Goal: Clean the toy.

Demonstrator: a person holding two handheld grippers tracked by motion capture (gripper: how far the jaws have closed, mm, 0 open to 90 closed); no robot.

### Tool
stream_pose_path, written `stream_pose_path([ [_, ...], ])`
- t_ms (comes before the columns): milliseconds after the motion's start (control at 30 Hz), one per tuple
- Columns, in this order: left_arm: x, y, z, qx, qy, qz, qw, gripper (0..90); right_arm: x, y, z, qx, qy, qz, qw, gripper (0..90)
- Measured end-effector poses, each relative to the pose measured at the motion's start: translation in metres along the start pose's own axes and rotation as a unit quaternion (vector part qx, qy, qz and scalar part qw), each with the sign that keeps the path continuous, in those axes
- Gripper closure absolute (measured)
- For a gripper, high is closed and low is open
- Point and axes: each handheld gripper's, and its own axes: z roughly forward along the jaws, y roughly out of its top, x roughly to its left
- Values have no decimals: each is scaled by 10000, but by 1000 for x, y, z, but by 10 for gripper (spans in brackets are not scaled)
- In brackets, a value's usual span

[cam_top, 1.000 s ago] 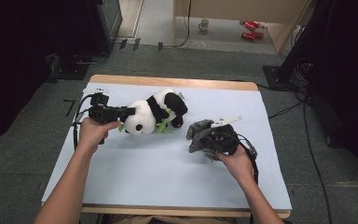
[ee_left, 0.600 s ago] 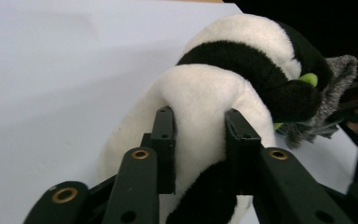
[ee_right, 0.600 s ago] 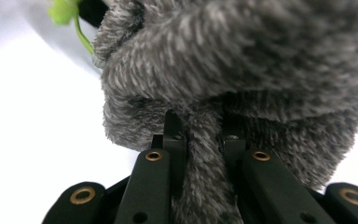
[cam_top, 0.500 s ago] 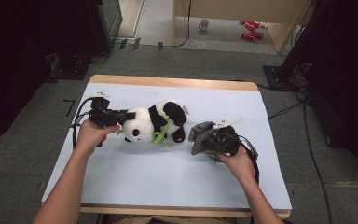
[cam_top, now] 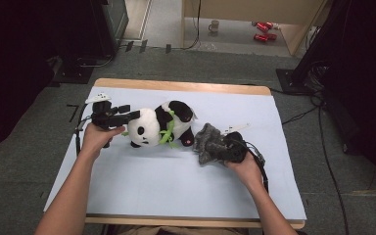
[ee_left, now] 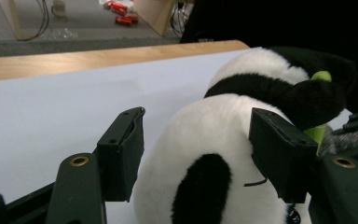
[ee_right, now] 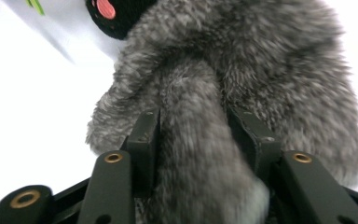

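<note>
Toy panda (cam_top: 159, 128) lay near the table's (cam_top: 176, 191) middle, left gripper (ee_left: 196, 154) just opening, jaws apart around its head, right pad touching, grey plush toy (cam_top: 209, 144) just right of panda, right gripper (ee_right: 198, 140) loosening, jaws flanking its tail.

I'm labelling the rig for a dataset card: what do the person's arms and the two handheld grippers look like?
Both forearms are bare, no sleeves. The left gripper is black with blocky jaws, brass-coloured rivets and a pale three-cornered plate on top. The right gripper is black too, with brass rivets, a pale plate and a black cable trailing past the wrist.
</note>
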Motion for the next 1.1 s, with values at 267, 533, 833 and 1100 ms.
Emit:
stream_pose_path([
  [267, 3, -1, -8, 102, 59, 143, 9998, 365, 4, 4, -14, -312, 101, -37, 9995, 480],
  [533, 3, 0, -13, 6, 221, 223, 9995, 399, -4, 5, -37, -774, 41, 92, 9969, 476],
  [833, 3, -9, -20, 255, 110, 357, 9990, 390, -18, -4, -55, -1035, -67, 115, 9945, 469],
  [1100, 9, -18, 4, 451, 343, 396, 9976, 414, -30, -8, -63, -1183, -166, 304, 9924, 462],
])
